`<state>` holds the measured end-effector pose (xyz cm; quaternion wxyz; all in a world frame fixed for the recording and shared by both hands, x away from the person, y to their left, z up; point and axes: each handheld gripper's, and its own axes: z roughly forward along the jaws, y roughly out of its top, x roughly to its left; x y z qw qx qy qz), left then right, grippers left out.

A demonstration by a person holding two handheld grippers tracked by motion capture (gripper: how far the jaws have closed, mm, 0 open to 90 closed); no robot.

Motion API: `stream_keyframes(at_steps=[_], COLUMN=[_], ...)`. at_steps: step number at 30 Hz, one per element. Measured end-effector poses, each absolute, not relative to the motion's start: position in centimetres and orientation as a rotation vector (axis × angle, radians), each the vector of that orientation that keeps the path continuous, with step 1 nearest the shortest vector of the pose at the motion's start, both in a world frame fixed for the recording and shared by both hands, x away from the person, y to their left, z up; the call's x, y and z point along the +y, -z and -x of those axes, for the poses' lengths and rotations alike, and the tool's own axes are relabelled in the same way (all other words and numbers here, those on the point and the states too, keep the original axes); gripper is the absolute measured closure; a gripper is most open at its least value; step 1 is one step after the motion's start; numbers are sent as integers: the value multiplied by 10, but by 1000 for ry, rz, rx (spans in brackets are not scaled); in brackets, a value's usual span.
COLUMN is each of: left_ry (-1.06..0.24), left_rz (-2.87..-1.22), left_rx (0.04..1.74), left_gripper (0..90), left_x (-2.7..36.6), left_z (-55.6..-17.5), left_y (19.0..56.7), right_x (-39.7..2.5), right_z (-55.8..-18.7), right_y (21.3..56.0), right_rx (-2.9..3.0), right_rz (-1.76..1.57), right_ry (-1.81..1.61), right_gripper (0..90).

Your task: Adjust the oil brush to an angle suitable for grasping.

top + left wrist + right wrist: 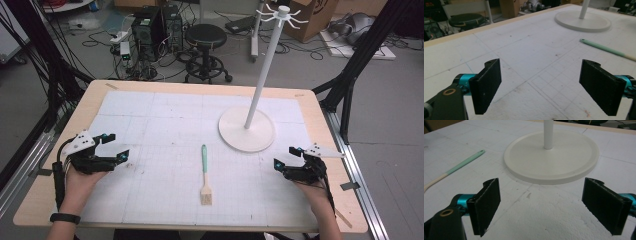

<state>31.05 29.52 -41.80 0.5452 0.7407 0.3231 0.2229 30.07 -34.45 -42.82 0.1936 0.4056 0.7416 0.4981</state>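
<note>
A small brush (204, 172) with a mint-green handle and pale bristle head lies flat in the middle of the white mat; its handle (609, 49) (461, 165) is also in both gripper views. A white stand (246, 128) with a round base, a tall pole and hooks on top rises at the centre right; its base (584, 22) (551, 157) lies ahead of both grippers. My left gripper (116, 146) (546, 87) rests open at the mat's left edge, empty. My right gripper (286, 156) (549, 207) stands open at the right edge, empty, just short of the base.
The white gridded mat (150, 120) covers most of the wooden table (95, 90). Beyond the far edge are a black stool (206, 37), computer towers (150, 25), cables and a cardboard box (315, 15). Black frame legs (355, 65) flank the table.
</note>
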Motion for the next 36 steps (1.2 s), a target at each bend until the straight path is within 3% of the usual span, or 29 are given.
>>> stream_keyframes(at_steps=[19,36], left_ry=[-514,-477], left_rz=[-1714,-1709], left_rx=[748,736], left_gripper=[182,193], left_x=[297,297], left_z=[-307,-308], left_y=[415,415], right_x=[-345,-297], right_z=[-301,-322], right_y=[423,420], right_rx=[2054,2162], right_rz=[-1147,-977], right_ry=[-1418,-1398], right_gripper=[182,652])
